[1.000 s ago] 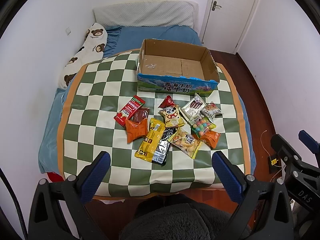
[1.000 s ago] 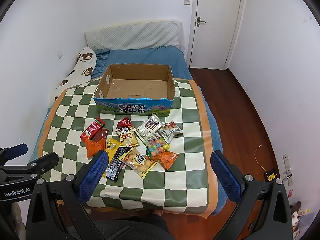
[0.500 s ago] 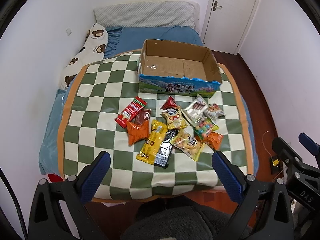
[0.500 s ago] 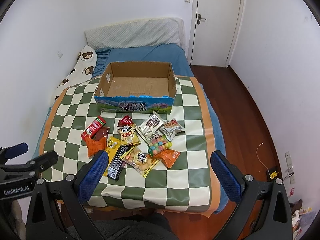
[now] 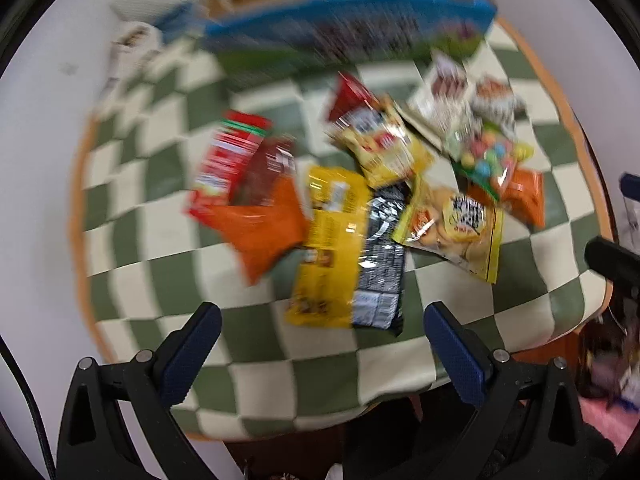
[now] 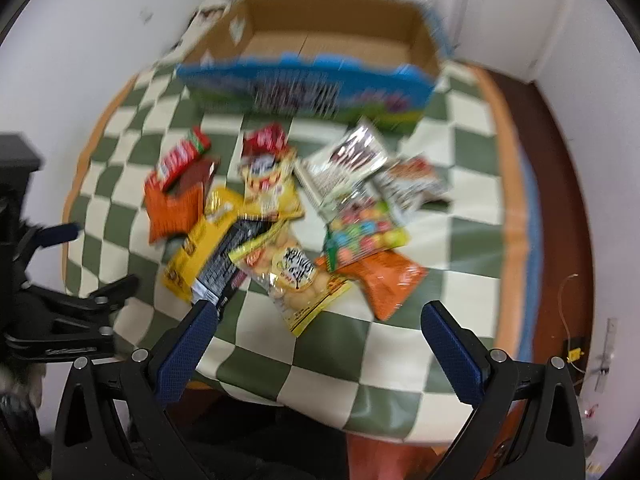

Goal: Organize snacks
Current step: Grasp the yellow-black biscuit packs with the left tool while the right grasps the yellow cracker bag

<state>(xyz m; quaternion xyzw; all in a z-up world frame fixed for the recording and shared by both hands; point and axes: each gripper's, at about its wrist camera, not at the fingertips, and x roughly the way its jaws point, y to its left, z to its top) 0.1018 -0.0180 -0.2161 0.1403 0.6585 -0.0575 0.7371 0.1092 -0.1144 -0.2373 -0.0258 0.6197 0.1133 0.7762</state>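
Change since half a second ago: both cameras now sit much closer and lower over the snack pile, with heavy motion blur; the approach is under way and nothing is yet picked.

Left gripper [image 5: 320, 326]: jaws wide apart, empty, nearest the yellow packet [image 5: 330, 248] and black packet [image 5: 382, 258].

Right gripper [image 6: 318, 322]: jaws wide apart, empty, nearest the biscuit bag [image 6: 294, 274] and orange packet [image 6: 386, 276].

Snacks: all loose on the checkered worktop [image 5: 160, 276].

Cardboard box [image 6: 320, 64]: beyond the pile. Only the right view shows its bare interior; the left view shows mostly its printed front.
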